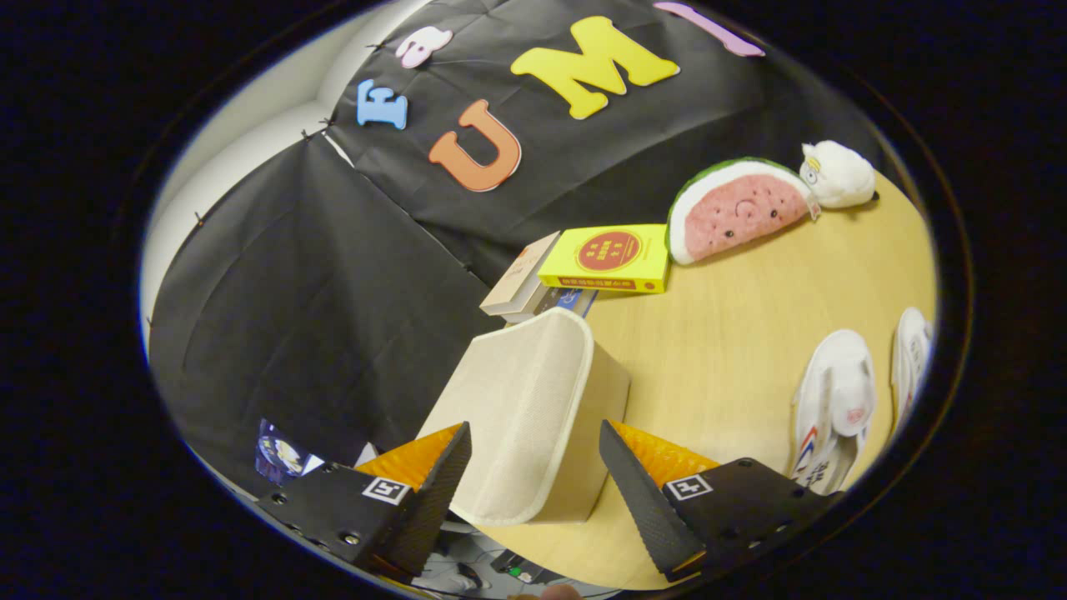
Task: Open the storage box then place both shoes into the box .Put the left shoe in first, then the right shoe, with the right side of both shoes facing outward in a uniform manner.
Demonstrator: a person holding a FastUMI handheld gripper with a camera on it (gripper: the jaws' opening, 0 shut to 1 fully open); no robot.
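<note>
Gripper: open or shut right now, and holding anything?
Tool: open, holding nothing; its fingers stand either side of the storage box lid, not pressing it.

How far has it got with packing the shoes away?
Nothing looks done yet: the storage box looks closed and both shoes lie on the table. In hand: the gripper is open, fingers either side of the box. Left: opening it, then both shoes.

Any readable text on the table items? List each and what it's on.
yellow book: red emblem and spine print, too blurred to read.
white shoe: red mark, too small to read.
gripper, open with the storage box between its fingers: square coded tags, no words.
</note>
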